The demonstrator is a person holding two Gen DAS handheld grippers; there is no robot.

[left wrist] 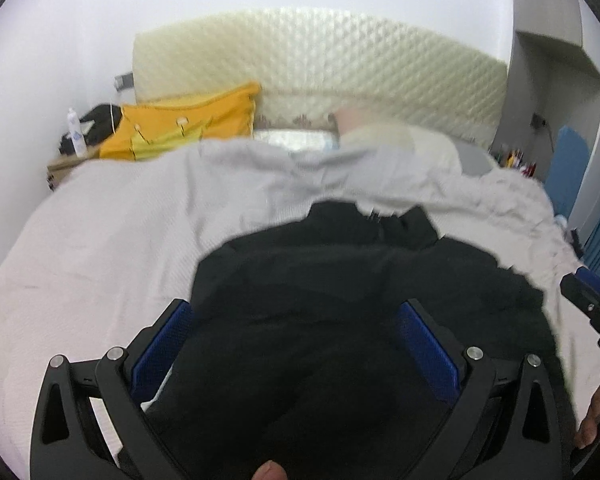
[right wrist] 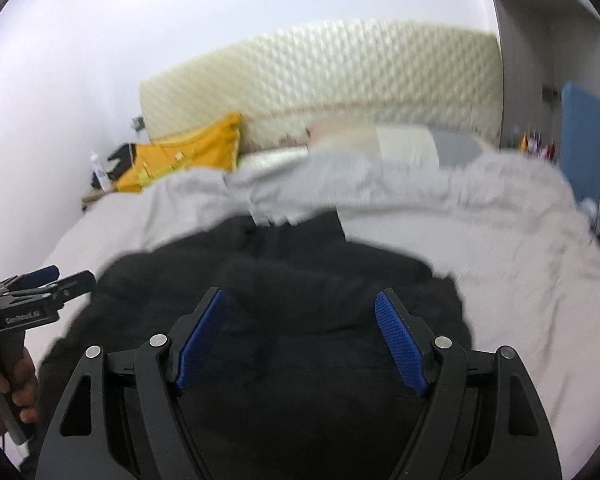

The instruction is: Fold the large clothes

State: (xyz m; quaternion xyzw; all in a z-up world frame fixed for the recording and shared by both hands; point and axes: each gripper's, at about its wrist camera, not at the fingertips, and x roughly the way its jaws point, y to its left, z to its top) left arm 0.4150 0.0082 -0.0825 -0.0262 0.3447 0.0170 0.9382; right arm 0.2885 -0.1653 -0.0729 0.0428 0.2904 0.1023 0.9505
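Note:
A large black garment (left wrist: 340, 280) lies bunched on the pale bed cover (left wrist: 100, 248). My left gripper (left wrist: 296, 308) is open, its blue-padded fingers (left wrist: 424, 344) spread wide above the garment's near part, holding nothing. In the right wrist view the same black garment (right wrist: 284, 292) lies below my right gripper (right wrist: 300, 300), which is also open with blue pads (right wrist: 400, 344) apart. The right gripper shows at the right edge of the left wrist view (left wrist: 592, 300). The left gripper shows at the left edge of the right wrist view (right wrist: 40, 284). Both views are blurred.
A quilted cream headboard (left wrist: 340, 60) stands at the far end of the bed. A yellow cushion (left wrist: 180, 124) and a white bottle (left wrist: 76, 132) sit at the far left. Pale pillows (right wrist: 400, 140) lie by the headboard. A blue panel (right wrist: 584, 136) stands at the right.

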